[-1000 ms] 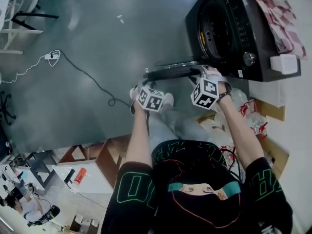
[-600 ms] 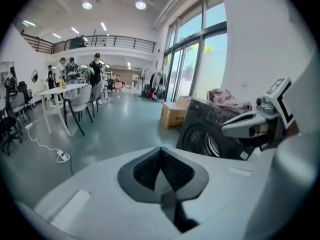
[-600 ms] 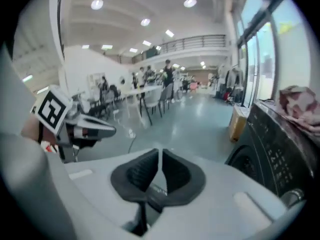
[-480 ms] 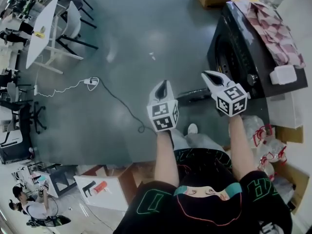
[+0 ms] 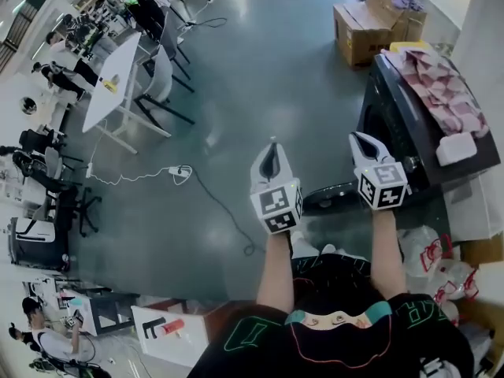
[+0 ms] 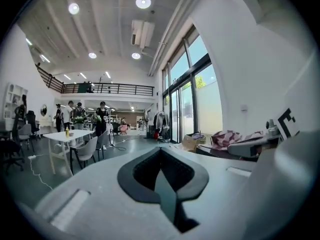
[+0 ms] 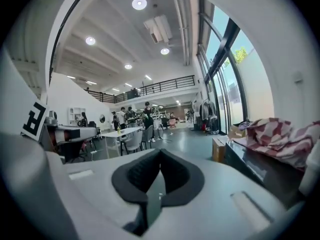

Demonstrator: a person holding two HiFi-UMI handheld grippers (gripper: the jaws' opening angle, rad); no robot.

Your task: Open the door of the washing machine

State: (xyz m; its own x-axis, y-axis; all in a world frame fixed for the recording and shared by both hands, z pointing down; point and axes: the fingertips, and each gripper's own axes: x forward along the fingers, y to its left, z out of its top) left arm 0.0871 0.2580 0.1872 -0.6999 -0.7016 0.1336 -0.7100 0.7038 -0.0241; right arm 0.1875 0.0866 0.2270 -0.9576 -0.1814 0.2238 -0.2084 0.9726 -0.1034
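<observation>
Your left hand-held gripper (image 5: 272, 146) and right hand-held gripper (image 5: 360, 139): jaws closed, empty, mid-frame. Washing machine (image 5: 403, 124) right, door (image 5: 331, 198) open.

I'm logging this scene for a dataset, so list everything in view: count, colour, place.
washer: 1, black, right
door: 1, dark, open, low before washer
cloth: 1 heap, pink-white, on washer
box: 1, white, on washer
carton: 1, brown, beyond washer
table: 1, white, left
power strip: 1, white, floor
bags: several, clear, lower right
left gripper: 1, white, shut, empty
right gripper: 1, white, shut, empty
</observation>
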